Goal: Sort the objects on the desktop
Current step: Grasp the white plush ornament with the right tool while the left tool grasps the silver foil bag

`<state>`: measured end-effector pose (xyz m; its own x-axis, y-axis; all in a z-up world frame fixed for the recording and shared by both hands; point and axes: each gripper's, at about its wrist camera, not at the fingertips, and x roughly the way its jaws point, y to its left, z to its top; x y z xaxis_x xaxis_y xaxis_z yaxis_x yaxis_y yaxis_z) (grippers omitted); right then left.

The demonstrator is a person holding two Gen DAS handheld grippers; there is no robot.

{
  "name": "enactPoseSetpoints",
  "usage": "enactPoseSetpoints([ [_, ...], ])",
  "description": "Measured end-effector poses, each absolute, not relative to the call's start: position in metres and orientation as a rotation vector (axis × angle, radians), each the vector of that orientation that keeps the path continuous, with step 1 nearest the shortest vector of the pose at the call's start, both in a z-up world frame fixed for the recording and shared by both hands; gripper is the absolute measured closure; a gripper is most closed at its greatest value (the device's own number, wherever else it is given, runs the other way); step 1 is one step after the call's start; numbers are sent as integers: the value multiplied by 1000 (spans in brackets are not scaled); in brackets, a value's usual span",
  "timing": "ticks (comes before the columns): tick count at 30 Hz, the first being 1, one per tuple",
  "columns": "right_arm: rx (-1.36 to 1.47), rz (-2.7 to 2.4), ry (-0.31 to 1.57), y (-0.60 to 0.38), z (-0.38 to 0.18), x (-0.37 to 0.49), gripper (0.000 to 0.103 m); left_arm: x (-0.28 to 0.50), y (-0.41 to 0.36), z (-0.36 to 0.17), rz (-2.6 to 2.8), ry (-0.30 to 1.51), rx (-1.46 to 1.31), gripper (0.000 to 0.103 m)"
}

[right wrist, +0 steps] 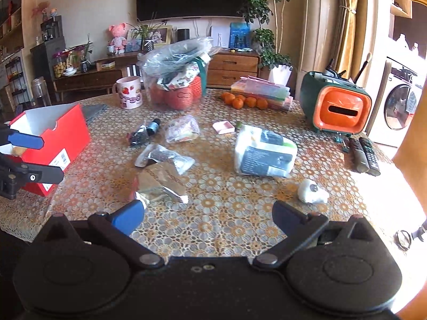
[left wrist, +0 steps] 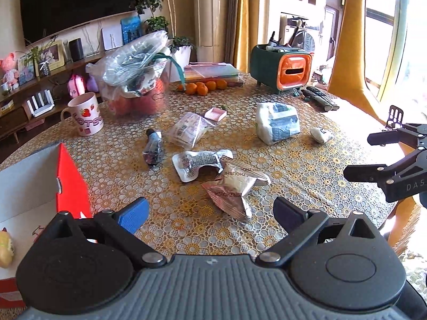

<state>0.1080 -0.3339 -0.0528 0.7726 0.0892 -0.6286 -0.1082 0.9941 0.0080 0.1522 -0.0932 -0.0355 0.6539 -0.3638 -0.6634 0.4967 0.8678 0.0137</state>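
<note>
My left gripper (left wrist: 210,214) is open and empty, above the near table edge, just short of a crumpled silver foil packet (left wrist: 234,186). Behind it lie a torn silver wrapper (left wrist: 197,164), a small dark bottle (left wrist: 153,146), a clear snack bag (left wrist: 186,129) and a white pack with a dark label (left wrist: 277,122). The red box (left wrist: 70,184) stands at my left. My right gripper (right wrist: 208,217) is open and empty; it also shows in the left wrist view (left wrist: 360,154). The foil packet (right wrist: 157,184) lies left of it, a small white object (right wrist: 312,192) to its right.
A pink mug (right wrist: 129,92), a plastic bag over a red basket (right wrist: 176,77), several oranges (right wrist: 244,101), stacked colored folders (right wrist: 263,90), a green-orange desk organizer (right wrist: 336,104) and two remotes (right wrist: 364,154) stand along the far and right side. A pink tray (right wrist: 224,126) lies mid-table.
</note>
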Motion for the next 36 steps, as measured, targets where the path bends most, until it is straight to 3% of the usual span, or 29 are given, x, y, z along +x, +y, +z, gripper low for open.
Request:
enactPoseSetpoints([
  [36,74,-127,769,-462,-131,210,1,245,-182,-111,-637,817,373,3],
])
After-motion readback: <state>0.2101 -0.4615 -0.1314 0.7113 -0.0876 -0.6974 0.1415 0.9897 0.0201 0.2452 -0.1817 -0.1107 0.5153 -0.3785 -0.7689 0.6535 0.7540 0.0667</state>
